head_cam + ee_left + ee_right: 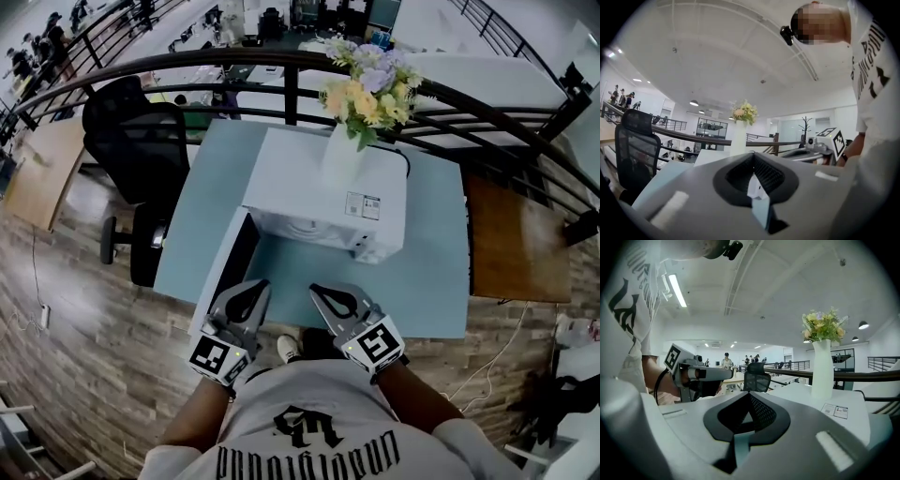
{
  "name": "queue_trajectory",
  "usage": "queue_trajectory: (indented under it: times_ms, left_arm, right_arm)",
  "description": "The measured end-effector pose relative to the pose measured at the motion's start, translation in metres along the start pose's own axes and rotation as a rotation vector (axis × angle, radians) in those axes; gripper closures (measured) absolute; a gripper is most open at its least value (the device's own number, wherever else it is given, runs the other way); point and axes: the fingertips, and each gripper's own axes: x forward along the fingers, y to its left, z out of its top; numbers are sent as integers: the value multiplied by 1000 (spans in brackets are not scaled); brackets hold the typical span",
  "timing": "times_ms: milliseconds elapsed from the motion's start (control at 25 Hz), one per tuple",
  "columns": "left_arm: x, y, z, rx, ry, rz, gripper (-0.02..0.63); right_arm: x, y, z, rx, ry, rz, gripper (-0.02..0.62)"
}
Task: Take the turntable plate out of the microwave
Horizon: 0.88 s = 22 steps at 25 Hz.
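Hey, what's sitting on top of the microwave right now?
A white vase of flowers stands on top of the microwave, and a small printed label sits toward its front right corner. The vase covers the patch of top beneath its base.

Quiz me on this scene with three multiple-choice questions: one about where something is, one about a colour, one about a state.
1. Where does the vase of flowers stand?
A. On the floor
B. On top of the microwave
C. On the seat of a chair

2. What colour is the table top?
A. Light blue
B. Red
C. Black

3. How is the microwave door?
A. Shut tight
B. Swung open
C. Taken off and lying on the floor

Answers:
1 B: the head view shows the white vase upright on the microwave's flat top.
2 A: the surface around the microwave is pale blue.
3 B: the door stands out from the microwave's left side, toward the person, leaving the inside exposed.
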Motion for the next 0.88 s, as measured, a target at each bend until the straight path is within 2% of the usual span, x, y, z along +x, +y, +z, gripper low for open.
queue_trajectory:
  times_ms: [560, 880]
  left_arm:
    - [37, 25, -34, -16, 52, 19, 557]
    - [61, 37, -62, -26, 94, 19, 557]
  right_arm:
    - [32, -40, -49, 100, 58, 21, 590]
    - [54, -62, -90, 157, 135, 46, 537]
